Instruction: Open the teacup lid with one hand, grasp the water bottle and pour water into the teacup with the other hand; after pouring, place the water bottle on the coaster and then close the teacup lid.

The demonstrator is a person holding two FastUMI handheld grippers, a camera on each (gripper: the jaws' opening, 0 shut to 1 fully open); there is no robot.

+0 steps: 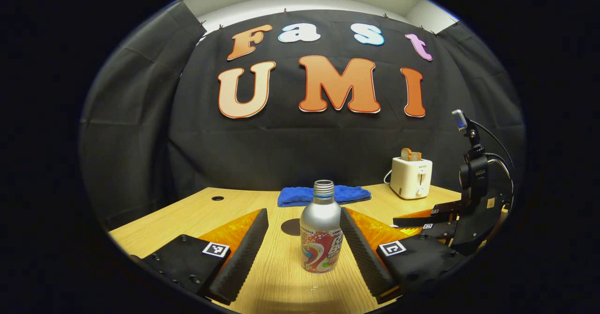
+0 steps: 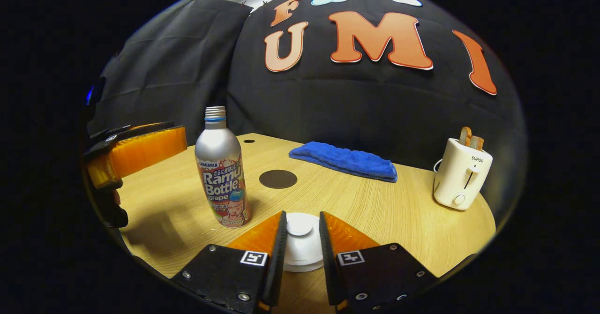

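Nearest my right camera, the right gripper (image 2: 302,239) has its fingers drawn in around the knob of the white teacup lid (image 2: 300,241); I can't tell for sure that both pads press on the knob, though the gap is narrow. In the right gripper view the water bottle (image 2: 221,168) stands upright at about 10 o'clock from the lid, and the dark round coaster (image 2: 278,179) lies bare on the wooden table (image 2: 384,211) at 12 o'clock, beyond the lid.

In the left gripper view, my left gripper (image 1: 303,239) is spread wide with the bottle standing upright between the two fingers; the right-hand pad looks close to the bottle, the left-hand one well apart. The coaster peeks out behind the bottle at its 10 o'clock.

A folded blue cloth (image 2: 344,160) lies at the back, and a white toaster (image 2: 461,173) with bread in it stands at 2 o'clock.
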